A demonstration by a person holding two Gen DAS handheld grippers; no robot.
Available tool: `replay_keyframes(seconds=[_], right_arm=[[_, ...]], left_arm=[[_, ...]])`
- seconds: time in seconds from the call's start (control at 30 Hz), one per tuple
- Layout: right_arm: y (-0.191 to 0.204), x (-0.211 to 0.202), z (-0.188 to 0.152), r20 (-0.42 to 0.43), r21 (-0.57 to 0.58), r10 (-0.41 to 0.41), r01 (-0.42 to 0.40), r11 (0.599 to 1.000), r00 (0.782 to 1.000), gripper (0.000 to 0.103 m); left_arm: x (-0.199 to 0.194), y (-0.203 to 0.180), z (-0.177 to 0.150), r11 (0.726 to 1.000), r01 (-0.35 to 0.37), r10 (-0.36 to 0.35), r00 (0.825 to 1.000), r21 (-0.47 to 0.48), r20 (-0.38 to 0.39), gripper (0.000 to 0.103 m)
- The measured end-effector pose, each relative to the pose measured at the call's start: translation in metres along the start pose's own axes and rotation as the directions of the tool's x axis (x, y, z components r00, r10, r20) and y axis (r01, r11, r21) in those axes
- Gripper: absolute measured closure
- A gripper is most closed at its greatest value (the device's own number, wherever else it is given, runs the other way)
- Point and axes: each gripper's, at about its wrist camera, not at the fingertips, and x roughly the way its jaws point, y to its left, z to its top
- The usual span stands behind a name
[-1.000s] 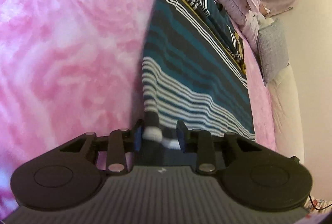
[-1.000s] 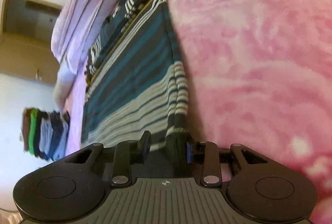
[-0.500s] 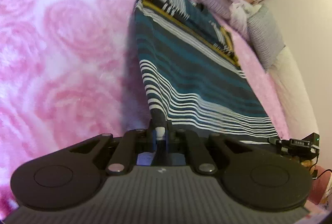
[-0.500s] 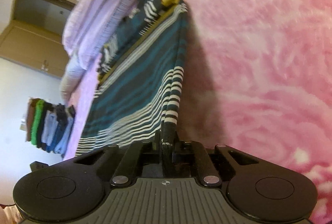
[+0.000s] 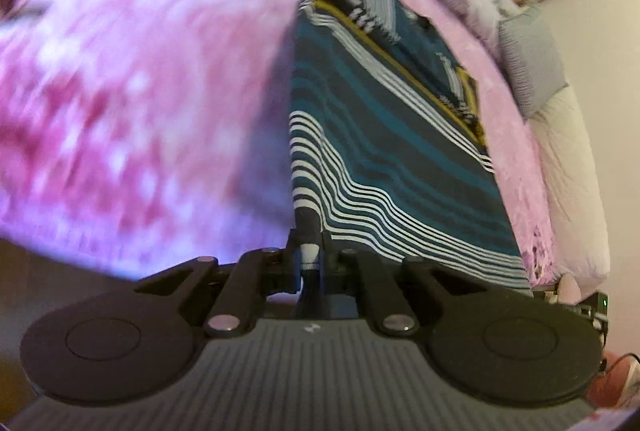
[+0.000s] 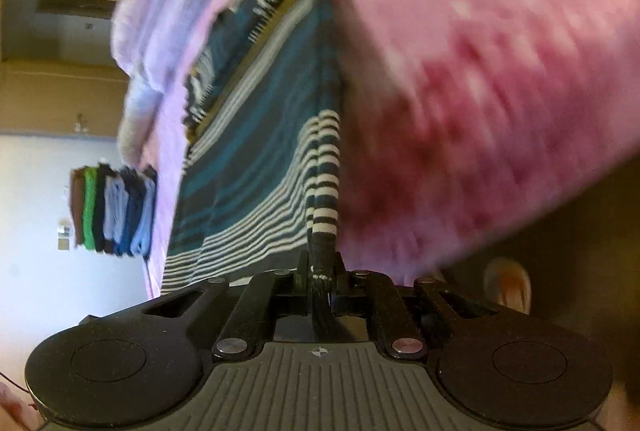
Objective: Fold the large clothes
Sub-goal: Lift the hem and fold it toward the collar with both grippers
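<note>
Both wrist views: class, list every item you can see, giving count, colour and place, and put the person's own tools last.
Striped garment: one, teal, dark and white stripes with mustard bands, stretched from the bed to both grippers.
Blanket: one, pink with rose pattern, covering the bed under the garment.
Lilac bedding: one bunch, pale purple, along the far side of the garment.
Grey pillow: one, at the bed's far edge in the left wrist view.
Stack of folded clothes: one, brown, green, dark and blue layers, beyond the bed in the right wrist view.
Left gripper: one, black, shut on a garment corner.
Right gripper: one, black, shut on the other corner.
</note>
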Motion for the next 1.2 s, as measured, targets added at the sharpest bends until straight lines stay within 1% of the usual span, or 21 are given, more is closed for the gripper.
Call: replay_keyframes(seconds=[0.07, 0.13, 0.23, 0.33, 0.4, 0.47, 0.57, 0.6, 0.67, 0.73, 0.77, 0.8, 0.83, 0.87, 0.9, 0.97, 1.07, 1.13, 1.2], right_arm=[[-0.001, -0.006, -0.011, -0.013, 0.030, -0.008, 0.008, 1.000, 1.000, 0.100], [0.003, -0.009, -0.007, -0.014, 0.046, 0.016, -0.015, 0.999, 1.000, 0.100], [0.022, -0.016, 0.012, -0.007, 0.008, 0.050, -0.049, 0.999, 0.999, 0.099], [0.046, -0.023, 0.036, 0.033, -0.024, 0.090, -0.089, 0.996, 0.995, 0.099], [0.068, -0.029, 0.062, 0.077, -0.060, 0.126, -0.122, 0.991, 0.989, 0.099], [0.090, -0.032, 0.095, 0.128, -0.090, 0.161, -0.150, 0.985, 0.979, 0.099], [0.119, -0.028, 0.149, 0.199, -0.129, 0.179, -0.155, 0.980, 0.964, 0.099], [0.128, -0.023, 0.166, 0.226, -0.130, 0.175, -0.149, 0.980, 0.958, 0.099], [0.143, -0.012, 0.207, 0.282, -0.107, 0.156, -0.131, 0.986, 0.947, 0.099], [0.147, -0.002, 0.241, 0.330, -0.083, 0.123, -0.101, 0.991, 0.936, 0.098], [0.151, 0.007, 0.259, 0.363, -0.058, 0.081, -0.064, 0.996, 0.928, 0.093], [0.154, 0.013, 0.271, 0.395, -0.024, 0.028, -0.020, 1.000, 0.918, 0.079], [0.156, 0.020, 0.280, 0.422, -0.003, -0.023, 0.027, 1.000, 0.906, 0.070], [0.158, 0.024, 0.286, 0.447, 0.002, -0.051, 0.056, 0.998, 0.893, 0.062], [0.159, 0.028, 0.288, 0.457, -0.008, -0.061, 0.072, 0.997, 0.888, 0.062], [0.158, 0.037, 0.285, 0.454, -0.043, -0.106, 0.141, 0.989, 0.885, 0.062], [0.144, 0.054, 0.269, 0.426, -0.073, -0.193, 0.247, 0.966, 0.884, 0.062], [0.138, 0.070, 0.261, 0.411, -0.069, -0.257, 0.312, 0.948, 0.875, 0.062], [0.133, 0.080, 0.256, 0.404, -0.093, -0.293, 0.358, 0.929, 0.867, 0.062]], left_arm=[[-0.007, 0.001, -0.014, 0.999, -0.004, 0.004, 1.000, -0.049, 0.006, 0.098], [-0.015, -0.002, -0.020, 0.997, 0.004, -0.002, 1.000, -0.078, 0.028, 0.098], [-0.021, -0.013, -0.008, 0.996, 0.041, -0.035, 0.996, -0.074, 0.077, 0.098], [-0.028, -0.025, 0.018, 0.994, 0.087, -0.078, 0.988, -0.065, 0.133, 0.098], [-0.030, -0.035, 0.042, 0.989, 0.132, -0.118, 0.976, -0.062, 0.185, 0.098], [-0.028, -0.045, 0.072, 0.983, 0.178, -0.163, 0.959, -0.045, 0.231, 0.098], [-0.011, -0.058, 0.129, 0.974, 0.226, -0.210, 0.936, -0.025, 0.282, 0.098], [0.000, -0.061, 0.155, 0.971, 0.237, -0.218, 0.931, -0.030, 0.293, 0.098], [0.023, -0.063, 0.196, 0.969, 0.240, -0.211, 0.930, -0.061, 0.300, 0.097], [0.051, -0.063, 0.242, 0.967, 0.229, -0.190, 0.938, -0.107, 0.291, 0.095], [0.067, -0.063, 0.264, 0.968, 0.226, -0.187, 0.940, -0.111, 0.285, 0.090], [0.080, -0.062, 0.281, 0.971, 0.209, -0.171, 0.947, -0.119, 0.270, 0.086], [0.092, -0.061, 0.298, 0.977, 0.164, -0.125, 0.958, -0.133, 0.258, 0.081], [0.102, -0.060, 0.310, 0.985, 0.123, -0.089, 0.964, -0.124, 0.251, 0.077], [0.110, -0.059, 0.321, 0.991, 0.089, -0.063, 0.967, -0.096, 0.247, 0.077], [0.122, -0.055, 0.333, 0.998, 0.035, -0.022, 0.977, -0.059, 0.212, 0.075], [0.137, -0.052, 0.331, 0.999, -0.022, 0.016, 0.989, 0.042, 0.147, 0.075], [0.147, -0.057, 0.325, 0.987, -0.071, 0.056, 0.992, 0.144, 0.112, 0.075], [0.160, -0.067, 0.321, 0.964, -0.094, 0.073, 0.993, 0.248, 0.094, 0.075]])
